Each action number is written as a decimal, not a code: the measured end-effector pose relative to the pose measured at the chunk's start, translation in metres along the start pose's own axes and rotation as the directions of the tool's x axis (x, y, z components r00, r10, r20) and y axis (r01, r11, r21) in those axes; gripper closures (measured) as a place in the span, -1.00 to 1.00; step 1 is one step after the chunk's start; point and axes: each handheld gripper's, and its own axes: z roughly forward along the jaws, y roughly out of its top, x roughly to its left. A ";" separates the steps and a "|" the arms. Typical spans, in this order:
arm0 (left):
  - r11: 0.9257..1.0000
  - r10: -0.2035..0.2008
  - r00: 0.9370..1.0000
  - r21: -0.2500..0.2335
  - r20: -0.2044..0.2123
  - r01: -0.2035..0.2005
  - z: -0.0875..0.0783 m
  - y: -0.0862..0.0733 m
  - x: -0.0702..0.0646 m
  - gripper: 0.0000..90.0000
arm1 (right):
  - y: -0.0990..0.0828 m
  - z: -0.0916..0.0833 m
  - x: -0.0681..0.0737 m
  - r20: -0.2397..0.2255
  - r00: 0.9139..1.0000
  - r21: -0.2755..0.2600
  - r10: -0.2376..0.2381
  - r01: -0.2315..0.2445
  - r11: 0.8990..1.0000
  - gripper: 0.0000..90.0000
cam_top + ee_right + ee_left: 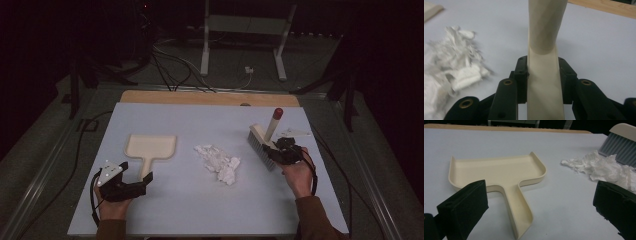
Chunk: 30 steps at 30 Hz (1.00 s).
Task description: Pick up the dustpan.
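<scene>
The brush (265, 141) is clamped by its cream handle between the 2 jaws of the right gripper (286, 151), near the right edge of the worktop (165, 210), with its grey bristles set down just right of the pile of shredded white paper (218, 162) at the middle. The dustpan (150, 150) is laid flat toward the left edge. The left gripper (125, 185) is held at the near-left corner, jaws spread wide on either side of the dustpan's handle, nothing gripped.
</scene>
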 end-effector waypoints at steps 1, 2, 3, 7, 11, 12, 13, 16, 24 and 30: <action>1.000 -0.002 1.000 0.000 -0.005 0.002 0.000 0.000 0.000 -0.98 | -0.002 -0.001 -0.001 0.003 1.000 0.003 -0.005 0.005 1.000 0.50; 1.000 -0.002 1.000 0.002 -0.009 0.002 0.000 0.000 0.000 -0.99 | -0.004 -0.003 -0.002 0.004 1.000 0.004 -0.010 0.010 1.000 0.50; 1.000 -0.003 1.000 0.003 -0.012 0.003 0.000 0.000 0.001 -0.99 | -0.006 -0.005 -0.003 0.004 1.000 0.006 -0.013 0.013 1.000 0.50; 1.000 -0.002 0.999 0.015 -0.037 0.002 0.001 0.000 0.001 -0.98 | -0.015 -0.011 -0.007 -0.002 1.000 0.005 -0.006 0.006 1.000 0.50; 1.000 0.018 0.998 0.024 -0.065 -0.017 0.002 0.003 -0.003 -0.98 | -0.019 -0.015 -0.011 -0.004 1.000 0.007 -0.002 0.002 1.000 0.50; 1.000 0.022 0.997 0.024 -0.069 -0.020 0.002 0.004 -0.003 -0.98 | -0.019 -0.017 -0.012 0.004 1.000 0.008 -0.002 0.002 1.000 0.50; 0.999 0.019 0.997 0.027 -0.072 -0.017 0.003 0.006 -0.004 -0.98 | -0.020 -0.018 -0.014 0.012 1.000 0.010 -0.003 0.003 1.000 0.50; 0.999 0.020 0.996 0.042 -0.089 -0.016 0.005 0.008 -0.005 -0.98 | -0.022 -0.020 -0.016 0.009 1.000 0.012 0.008 -0.008 1.000 0.50; 0.997 0.022 0.994 0.081 -0.105 -0.013 0.014 0.014 -0.008 -0.98 | -0.021 -0.019 -0.018 0.007 1.000 0.012 0.006 -0.006 1.000 0.50; 0.994 -0.007 0.992 0.104 -0.127 0.020 0.021 0.016 -0.005 -0.98 | -0.021 -0.018 -0.016 0.007 1.000 0.009 0.003 -0.003 1.000 0.50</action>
